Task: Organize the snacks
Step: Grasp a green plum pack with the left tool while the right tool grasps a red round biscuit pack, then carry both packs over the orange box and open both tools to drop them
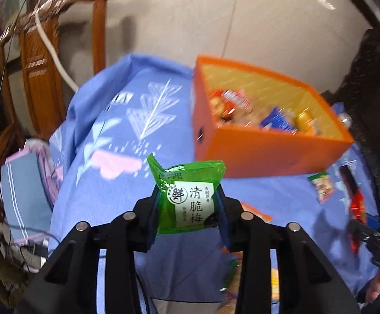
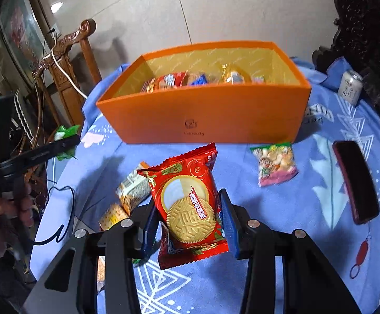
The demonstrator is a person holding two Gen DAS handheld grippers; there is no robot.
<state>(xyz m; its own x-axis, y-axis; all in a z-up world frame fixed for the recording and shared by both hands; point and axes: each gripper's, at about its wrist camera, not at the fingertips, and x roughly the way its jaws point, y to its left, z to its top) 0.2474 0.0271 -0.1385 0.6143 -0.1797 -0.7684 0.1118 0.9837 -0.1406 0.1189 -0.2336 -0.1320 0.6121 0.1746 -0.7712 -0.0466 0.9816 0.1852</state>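
Green plum packet (image 1: 190,201) clamped in left gripper (image 1: 188,217); red biscuit packet (image 2: 190,209) clamped in right gripper (image 2: 190,225); orange box (image 2: 203,115) ahead.

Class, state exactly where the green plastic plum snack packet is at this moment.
The green plastic plum snack packet is clamped in the left gripper, held above the blue patterned tablecloth, left of the orange cardboard box; the right wrist view shows it at far left.

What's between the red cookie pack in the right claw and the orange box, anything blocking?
Nothing visible. The right claw holds the red cookie pack above the blue cloth, and the orange box sits straight ahead, top open. The mixed-candy bag and gold packets lie off to either side.
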